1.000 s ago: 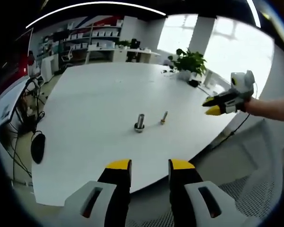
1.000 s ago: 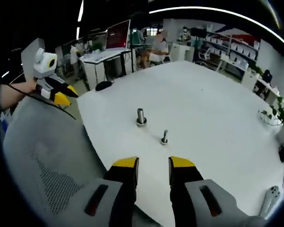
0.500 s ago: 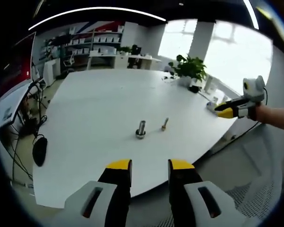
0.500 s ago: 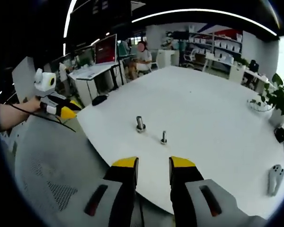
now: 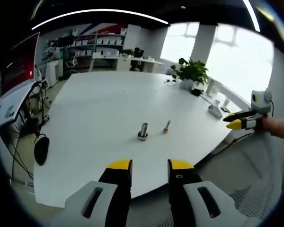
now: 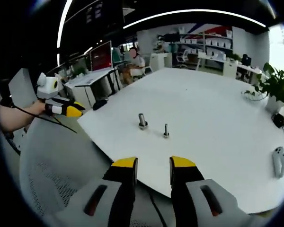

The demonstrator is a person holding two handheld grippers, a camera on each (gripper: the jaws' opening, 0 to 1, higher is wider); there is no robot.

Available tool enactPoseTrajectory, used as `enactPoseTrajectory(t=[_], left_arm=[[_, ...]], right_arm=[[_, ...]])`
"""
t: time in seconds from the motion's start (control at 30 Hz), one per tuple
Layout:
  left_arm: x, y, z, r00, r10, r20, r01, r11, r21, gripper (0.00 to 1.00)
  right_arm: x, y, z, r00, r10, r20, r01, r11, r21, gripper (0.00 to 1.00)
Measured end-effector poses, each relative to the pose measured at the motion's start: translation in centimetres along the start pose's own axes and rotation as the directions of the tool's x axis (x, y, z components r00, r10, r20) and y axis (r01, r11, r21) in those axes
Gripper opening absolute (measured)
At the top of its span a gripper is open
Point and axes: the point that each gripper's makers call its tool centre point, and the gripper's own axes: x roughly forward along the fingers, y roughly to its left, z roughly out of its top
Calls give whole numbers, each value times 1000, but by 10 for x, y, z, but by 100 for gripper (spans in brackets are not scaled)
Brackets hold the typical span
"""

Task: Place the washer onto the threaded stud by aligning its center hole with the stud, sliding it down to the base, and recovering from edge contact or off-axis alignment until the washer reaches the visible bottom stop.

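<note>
My work surface: large white round-edged table (image 5: 94,109). On it, near my edge: upright steel threaded stud on washer-like base (image 5: 143,131), smaller brass-toned bolt (image 5: 166,126) just beside. Grey controller (image 6: 279,161) farther off.

On the table (image 5: 94,104), the larger stud (image 5: 143,131) stands just left of a smaller bolt (image 5: 166,126) in the left gripper view, both upright and near the front edge. A potted plant (image 5: 191,73) sits at the far side. A chair (image 6: 57,161) stands before the table, left of the right gripper (image 6: 154,163).
</note>
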Motion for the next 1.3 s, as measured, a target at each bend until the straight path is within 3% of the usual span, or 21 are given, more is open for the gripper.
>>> enactPoseTrajectory(t=[0.37, 0.57, 0.63, 0.73, 0.97, 1.2, 1.3], left_arm=[[1, 1, -1, 1000, -1, -10, 1, 1000, 7, 27], [2, -1, -1, 1000, -10, -16, 10, 1000, 12, 26], [5, -2, -3, 999, -18, -31, 18, 1000, 9, 26], [4, -2, -4, 999, -10, -35, 10, 1000, 10, 26], [4, 0, -4, 999, -1, -33, 0, 1000, -11, 26], [5, 2, -4, 999, 7, -32, -7, 1000, -12, 26], [5, 2, -3, 999, 14, -32, -14, 1000, -3, 25]], right_arm=[[-5, -7, 3, 998, -55, 34, 55, 998, 14, 32], [1, -10, -4, 999, -27, 29, 24, 994, 103, 32], [2, -10, -10, 1000, -18, -1, 18, 992, 125, 32], [5, -4, -15, 999, -2, -33, 5, 997, 71, 35], [0, -7, -3, 999, -17, 39, 15, 998, 62, 34], [0, -7, 0, 998, -19, 59, 17, 999, 43, 34], [-2, -11, 0, 997, -28, 71, 21, 996, 91, 33]])
